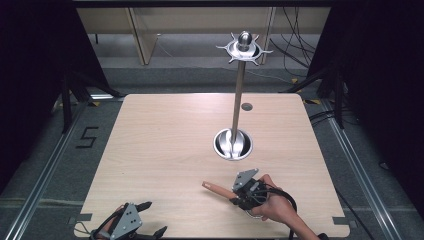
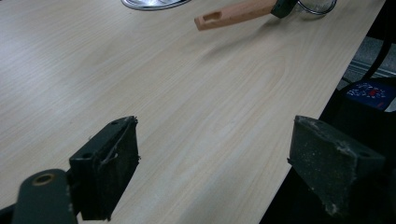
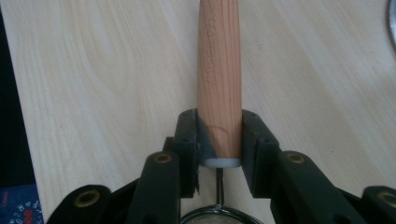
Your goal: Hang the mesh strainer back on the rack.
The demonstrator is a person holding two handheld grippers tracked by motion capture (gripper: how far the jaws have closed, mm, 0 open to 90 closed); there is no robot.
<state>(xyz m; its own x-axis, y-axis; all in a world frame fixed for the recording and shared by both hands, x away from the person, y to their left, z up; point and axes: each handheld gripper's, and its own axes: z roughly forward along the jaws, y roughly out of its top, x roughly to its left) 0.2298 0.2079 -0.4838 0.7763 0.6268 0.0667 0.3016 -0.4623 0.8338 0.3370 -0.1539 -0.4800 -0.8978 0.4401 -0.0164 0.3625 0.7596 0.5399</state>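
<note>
The right gripper is clamped on the wooden handle of a small strainer near the table's right near edge, the handle pointing left. The left gripper rests at the near left edge, jaws wide apart with nothing between them

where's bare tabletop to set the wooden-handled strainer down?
Free: the table's whole left half, between the left tongs and the far edge, and the strip right of the stand's base. Crowded: around the right tongs gripping the wooden handle.
</note>
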